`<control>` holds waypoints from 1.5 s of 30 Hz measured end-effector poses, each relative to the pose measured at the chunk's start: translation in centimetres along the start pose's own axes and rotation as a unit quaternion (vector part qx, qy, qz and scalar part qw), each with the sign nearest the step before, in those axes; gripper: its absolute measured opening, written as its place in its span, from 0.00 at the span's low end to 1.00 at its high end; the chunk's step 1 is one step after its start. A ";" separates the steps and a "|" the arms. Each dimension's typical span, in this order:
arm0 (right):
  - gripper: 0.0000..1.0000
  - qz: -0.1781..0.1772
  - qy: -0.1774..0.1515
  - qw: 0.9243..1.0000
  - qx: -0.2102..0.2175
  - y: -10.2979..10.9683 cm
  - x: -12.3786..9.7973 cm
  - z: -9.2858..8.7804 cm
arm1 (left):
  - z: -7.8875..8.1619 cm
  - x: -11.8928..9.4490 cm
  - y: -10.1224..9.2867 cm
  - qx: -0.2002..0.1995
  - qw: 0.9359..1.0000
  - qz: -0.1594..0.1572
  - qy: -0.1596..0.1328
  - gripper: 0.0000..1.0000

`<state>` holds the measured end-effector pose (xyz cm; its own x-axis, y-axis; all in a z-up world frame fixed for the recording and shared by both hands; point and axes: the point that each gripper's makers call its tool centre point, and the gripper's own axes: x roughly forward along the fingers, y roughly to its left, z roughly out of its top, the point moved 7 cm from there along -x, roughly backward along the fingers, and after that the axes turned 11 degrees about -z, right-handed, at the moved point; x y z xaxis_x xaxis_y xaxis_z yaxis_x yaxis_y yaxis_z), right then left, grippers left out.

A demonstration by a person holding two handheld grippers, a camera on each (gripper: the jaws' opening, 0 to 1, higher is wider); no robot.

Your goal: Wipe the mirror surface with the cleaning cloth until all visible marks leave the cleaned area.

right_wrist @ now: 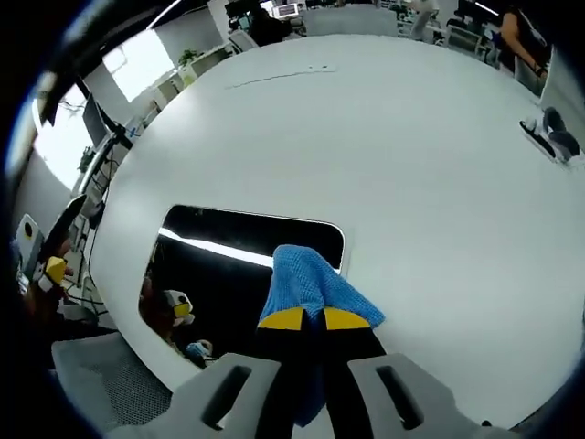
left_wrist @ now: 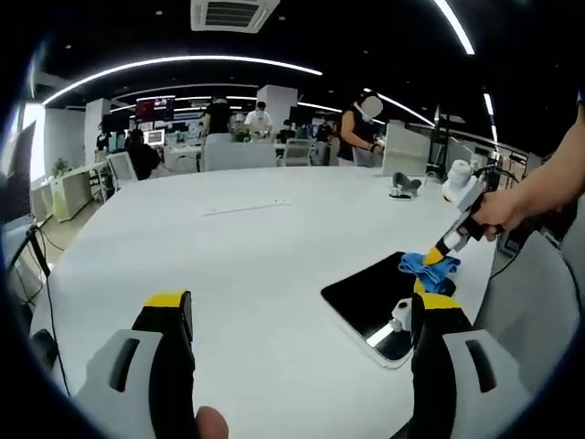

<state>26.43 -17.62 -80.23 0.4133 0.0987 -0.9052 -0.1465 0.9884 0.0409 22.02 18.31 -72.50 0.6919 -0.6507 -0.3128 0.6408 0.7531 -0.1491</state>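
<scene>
In the right gripper view the right tool (right_wrist: 304, 319) has its jaws pressed together on a blue cleaning cloth (right_wrist: 311, 282), pinching a fold of it while the rest spreads out ahead of the yellow tips. The cloth rests on the mirror (right_wrist: 228, 265) at one of its long edges, partly lapping onto the white worktop (right_wrist: 393, 155) beside it. The mirror — a dark, rounded-corner rectangle lying flat — sits near the worktop's edge; its glass reflects a bright ceiling light strip and a gripper.

In the left gripper view the left tool (left_wrist: 302, 315) hangs above the worktop (left_wrist: 238, 265) with its jaws spread wide and nothing between them. Past its right jaw lies the mirror (left_wrist: 370, 293), close to the worktop's near edge, with the cloth (left_wrist: 430, 270) bunched at its far end under the right tool (left_wrist: 437, 256), which a person's hand (left_wrist: 498, 212) holds.

A small dark object (left_wrist: 405, 187) lies well apart from the mirror, toward the worktop's far edge. Beyond the worktop is an open office with desks, screens and several people.
</scene>
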 end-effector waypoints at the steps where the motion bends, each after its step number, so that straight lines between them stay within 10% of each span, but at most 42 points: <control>1: 0.00 -0.002 0.001 1.000 -0.013 0.2 -0.1 0.0 | 0.2 0.0 -0.2 0.007 1.000 -0.004 0.003 0.99; 22: 0.00 -0.017 -0.010 1.000 0.017 -0.5 -0.2 -0.8 | -0.6 -0.7 -1.5 0.035 0.997 -0.064 0.039 0.99; 45: 0.00 -0.033 -0.010 0.999 0.024 0.1 -0.9 -2.4 | -0.8 0.0 -0.1 -0.002 0.998 -0.062 0.029 0.99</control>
<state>23.85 -17.94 -80.42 0.4380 0.0343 -0.8983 -0.0756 0.9971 0.0012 21.67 18.33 -73.21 0.5862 -0.7326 -0.3458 0.7189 0.6672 -0.1949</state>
